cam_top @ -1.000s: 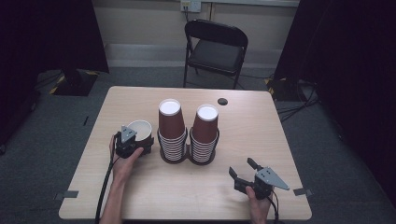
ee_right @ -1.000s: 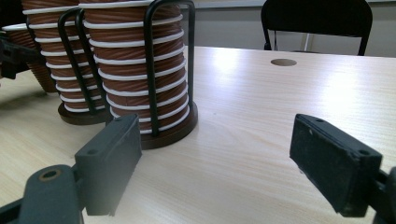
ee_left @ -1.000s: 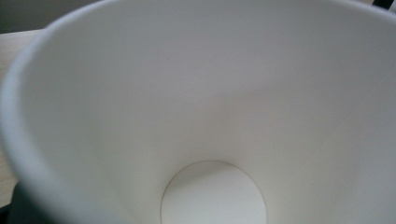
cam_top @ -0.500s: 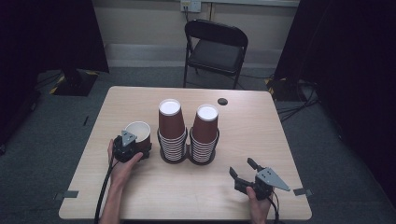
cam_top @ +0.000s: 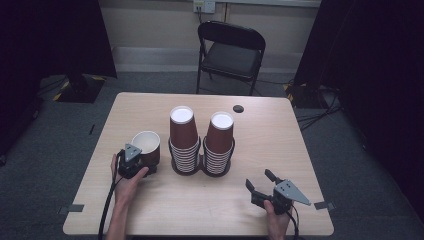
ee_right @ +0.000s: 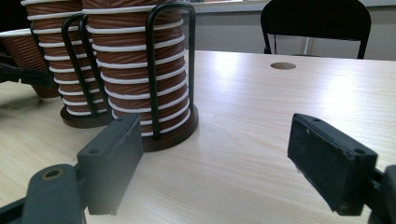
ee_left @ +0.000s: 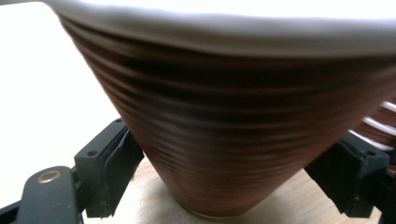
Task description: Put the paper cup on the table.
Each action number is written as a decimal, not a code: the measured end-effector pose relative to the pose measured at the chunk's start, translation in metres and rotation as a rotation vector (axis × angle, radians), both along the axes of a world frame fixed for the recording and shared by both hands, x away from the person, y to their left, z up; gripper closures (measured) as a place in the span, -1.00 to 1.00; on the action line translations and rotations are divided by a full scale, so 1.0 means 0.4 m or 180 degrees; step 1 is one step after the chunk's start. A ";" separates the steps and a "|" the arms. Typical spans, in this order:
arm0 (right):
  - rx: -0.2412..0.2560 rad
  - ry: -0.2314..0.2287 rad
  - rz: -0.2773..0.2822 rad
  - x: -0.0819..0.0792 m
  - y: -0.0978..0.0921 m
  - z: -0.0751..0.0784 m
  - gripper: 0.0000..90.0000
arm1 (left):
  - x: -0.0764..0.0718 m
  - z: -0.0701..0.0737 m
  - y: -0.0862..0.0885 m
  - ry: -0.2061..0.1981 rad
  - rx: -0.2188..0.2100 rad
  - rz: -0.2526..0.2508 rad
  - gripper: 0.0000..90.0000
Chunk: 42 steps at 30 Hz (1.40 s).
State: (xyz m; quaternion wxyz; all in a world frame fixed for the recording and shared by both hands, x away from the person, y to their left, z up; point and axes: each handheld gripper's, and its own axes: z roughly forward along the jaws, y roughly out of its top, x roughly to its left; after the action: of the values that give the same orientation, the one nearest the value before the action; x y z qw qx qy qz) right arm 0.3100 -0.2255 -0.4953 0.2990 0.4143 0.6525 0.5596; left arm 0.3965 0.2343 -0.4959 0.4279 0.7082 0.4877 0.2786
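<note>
A brown ribbed paper cup (cam_top: 146, 145) with a white inside stands upright on the table, left of the stacks. My left gripper (cam_top: 134, 161) is right behind it, open. In the left gripper view the cup (ee_left: 233, 121) stands between the two pads (ee_left: 122, 161), which sit at or very near its sides. Two tall stacks of the same cups (cam_top: 182, 140) (cam_top: 219, 144) stand in a black wire holder (ee_right: 154, 70) at the table's middle. My right gripper (cam_top: 264, 186) rests open near the front right, aimed at the holder, nothing between its jaws.
The wooden table (cam_top: 280, 145) has a round cable hole (cam_top: 238, 108) at the back right. Beyond its far edge stands a black folding chair (cam_top: 231, 52). Bare tabletop lies right of the stacks and along the front.
My left gripper and hand have drawn slightly back toward the near edge, and the cup has shifted a little with them. The right gripper has not moved.
</note>
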 end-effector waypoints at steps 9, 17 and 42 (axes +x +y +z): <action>-0.0007 -0.0005 0.0002 0.000 0.000 0.000 -0.62 | -0.037 0.003 0.004 -0.0039 -0.0125 0.0016 -0.65; -0.0006 -0.0014 0.0006 -0.001 0.000 0.000 -0.62 | -0.095 0.018 -0.006 -0.0233 -0.0154 0.0018 -0.65; -0.0029 -0.0036 0.0025 -0.003 0.001 0.000 -0.61 | -0.254 0.032 -0.169 -0.0572 -0.0367 -0.0657 -0.65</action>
State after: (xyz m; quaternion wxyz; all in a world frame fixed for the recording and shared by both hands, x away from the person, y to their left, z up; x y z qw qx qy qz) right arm 0.3087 -0.2251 -0.4954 0.3024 0.4072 0.6550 0.5602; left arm 0.2951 0.1668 -0.4831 0.5361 0.7011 0.3872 0.2668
